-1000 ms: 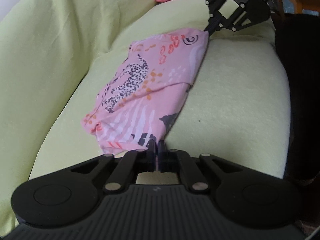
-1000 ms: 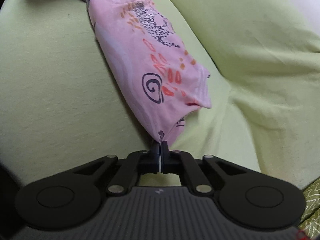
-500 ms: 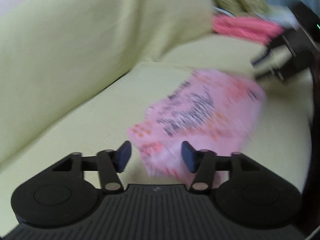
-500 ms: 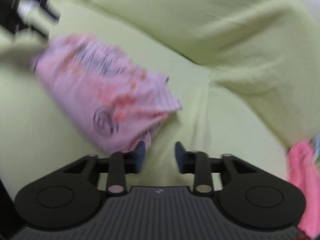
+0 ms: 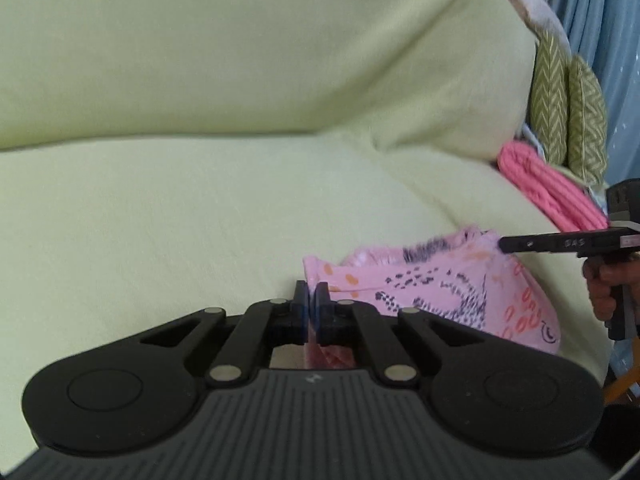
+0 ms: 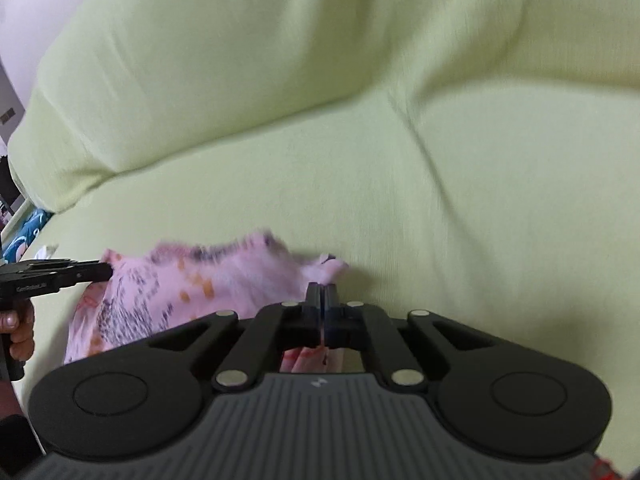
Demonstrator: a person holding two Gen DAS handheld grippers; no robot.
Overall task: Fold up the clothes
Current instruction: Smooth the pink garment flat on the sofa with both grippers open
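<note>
A pink patterned garment (image 5: pixel 440 280) (image 6: pixel 200 280) lies bunched on the lime green sofa seat (image 5: pixel 160 220). In the left wrist view my left gripper (image 5: pixel 310 298) sits at the garment's left corner, its jaws closing, pads pinching the cloth edge; pink fabric shows under the fingers. In the right wrist view my right gripper (image 6: pixel 322 298) is closing on the opposite corner, the tip of cloth sticking up just past its pads. Each gripper also shows side-on in the other view: the right gripper (image 5: pixel 502 244) and the left gripper (image 6: pixel 108 272) both touch the garment's ends.
A folded coral pink garment (image 5: pixel 552 192) lies at the seat's right end beside two green chevron cushions (image 5: pixel 568 108). The sofa back (image 5: pixel 240 40) rises behind. A hand (image 5: pixel 604 284) (image 6: pixel 18 332) holds each gripper's handle.
Both grippers let go of the stretched garment, opened, rolled and swung round to face the sofa back, then shut again on the garment's two ends. The garment now lies bunched lower on the seat.
</note>
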